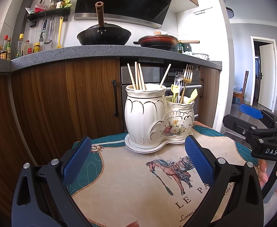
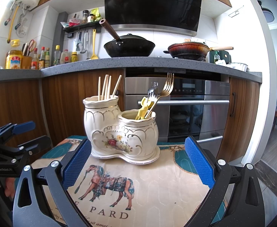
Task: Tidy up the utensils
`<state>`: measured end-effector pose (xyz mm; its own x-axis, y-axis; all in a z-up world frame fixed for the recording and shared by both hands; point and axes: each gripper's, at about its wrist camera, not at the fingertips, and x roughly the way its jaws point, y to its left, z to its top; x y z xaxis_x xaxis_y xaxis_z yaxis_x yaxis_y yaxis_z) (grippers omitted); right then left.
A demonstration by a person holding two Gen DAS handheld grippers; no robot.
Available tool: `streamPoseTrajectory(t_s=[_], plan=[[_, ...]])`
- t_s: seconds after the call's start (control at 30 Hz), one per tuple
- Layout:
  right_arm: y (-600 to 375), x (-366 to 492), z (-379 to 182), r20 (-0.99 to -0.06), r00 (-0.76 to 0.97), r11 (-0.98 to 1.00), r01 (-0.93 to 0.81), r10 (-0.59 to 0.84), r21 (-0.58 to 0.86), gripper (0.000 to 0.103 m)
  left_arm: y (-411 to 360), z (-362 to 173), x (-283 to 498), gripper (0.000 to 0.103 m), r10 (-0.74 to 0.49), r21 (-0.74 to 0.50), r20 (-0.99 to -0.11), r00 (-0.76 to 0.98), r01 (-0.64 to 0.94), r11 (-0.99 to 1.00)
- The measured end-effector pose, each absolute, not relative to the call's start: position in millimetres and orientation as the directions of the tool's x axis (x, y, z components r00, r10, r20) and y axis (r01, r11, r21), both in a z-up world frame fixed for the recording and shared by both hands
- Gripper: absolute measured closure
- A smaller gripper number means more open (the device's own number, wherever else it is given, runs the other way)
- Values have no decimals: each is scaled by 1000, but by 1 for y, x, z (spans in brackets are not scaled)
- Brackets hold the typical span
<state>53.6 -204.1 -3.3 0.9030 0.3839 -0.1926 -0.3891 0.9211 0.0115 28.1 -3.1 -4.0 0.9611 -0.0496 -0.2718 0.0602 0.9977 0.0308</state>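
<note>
Left gripper (image 1: 138,158) wide open, empty, low over mat (image 1: 123,185). Right gripper (image 2: 138,158) likewise spread, nothing held. Holder (image 2: 119,130) stood on saucer (image 2: 153,156) at mat's far end, ahead of both. Chopsticks (image 2: 107,87) upright in taller pot; forks (image 2: 165,90) and yellow utensils (image 2: 143,108) in lower pot.

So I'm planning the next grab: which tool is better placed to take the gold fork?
Right, probably. The gold fork stands in the holder's lower cup, nearer the open right tool; the open left tool faces the chopstick side.
</note>
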Motion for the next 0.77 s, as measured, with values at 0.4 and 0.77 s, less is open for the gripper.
streamPoseTrajectory(t_s=[0.4, 0.77], plan=[[-204, 54, -3, -193, 903, 921, -389, 384, 12, 5, -3, -4, 29, 6, -47, 31, -272, 961, 57, 998], [-204, 54, -3, -194, 903, 921, -389, 384, 12, 5, -1, -5, 28, 6, -46, 28, -277, 960, 55, 998]])
